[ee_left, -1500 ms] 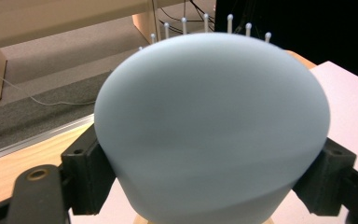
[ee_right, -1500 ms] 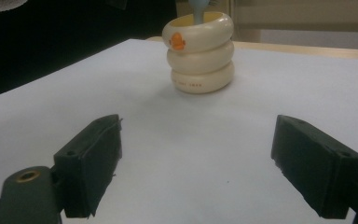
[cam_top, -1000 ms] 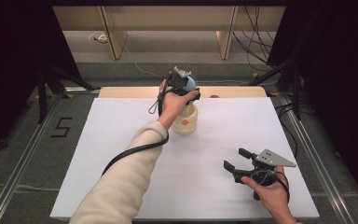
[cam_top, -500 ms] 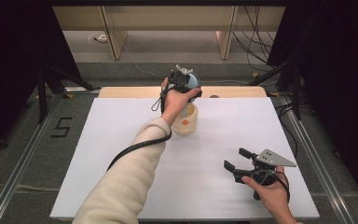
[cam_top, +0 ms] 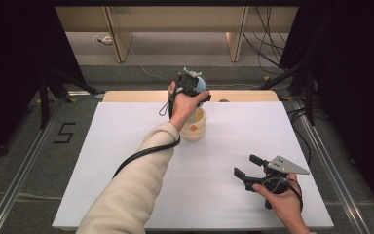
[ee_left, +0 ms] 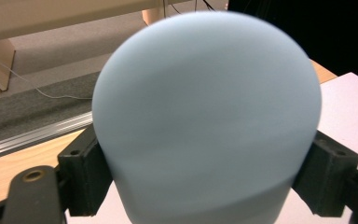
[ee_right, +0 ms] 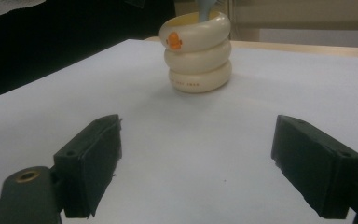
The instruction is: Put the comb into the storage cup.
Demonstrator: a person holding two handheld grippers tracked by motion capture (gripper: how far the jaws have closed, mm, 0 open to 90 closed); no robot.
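While left gripper (cam_top: pixel 195 87) clamps a blue object (ee_left: pixel 207 116) (perhaps a spoon), right gripper (cam_top: pixel 248 165) rests wide.

This looks like a lab or recording rig rather than a home. A plain white tabletop (cam_top: pixel 126 161) sits on a wooden base, framed by metal rails (cam_top: pixel 19 165) on a grey carpeted floor. Black curtains (cam_top: pixel 14 58) close off both sides, well beyond the left gripper (cam_top: pixel 191 84) and right gripper (cam_top: pixel 247 165). Past the left gripper, bundles of cables (cam_top: pixel 268 44) trail over the floor toward bare wooden partitions (cam_top: pixel 119 34). A number five (cam_top: pixel 64 132) is marked on the floor, left of the left gripper.
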